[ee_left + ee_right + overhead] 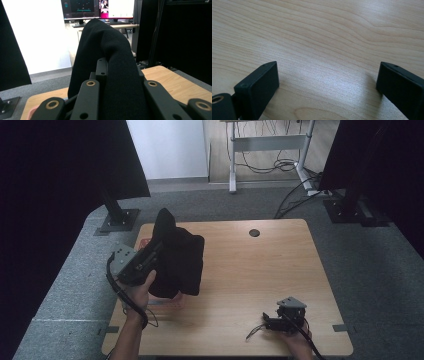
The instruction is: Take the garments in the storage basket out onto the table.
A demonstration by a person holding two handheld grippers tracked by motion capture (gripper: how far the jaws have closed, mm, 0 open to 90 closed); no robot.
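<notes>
1. The wooden table (260, 285) takes up most of the high view. Its right half is bare, and there is a round grommet hole (254, 232) near the far edge.
2. The black knit garment (179, 257) hangs lifted above the table's left side, bunched and draped, with its lower folds near or touching the wood; I cannot tell which. In the left gripper view the cloth (110, 65) rises between the jaws and spills over them.
3. A pink container (145, 242) sits under and behind the garment and is mostly hidden. I cannot tell what kind it is.
4. I have the left gripper (152, 257) clamped on the garment, with its jaws pressed against the fabric on both sides.
5. The right gripper (267, 322) rests low at the near right edge, well apart from the garment. Its jaws are spread wide over bare wood (324, 50) and hold nothing.
6. Risks, as I judge them:
   - The grip is on a thick fold, so a layer could slide out and the garment would drop.
   - The trailing hem may snag the pink container and drag it.
   - With only one hold, the cloth will not spread flat.
</notes>
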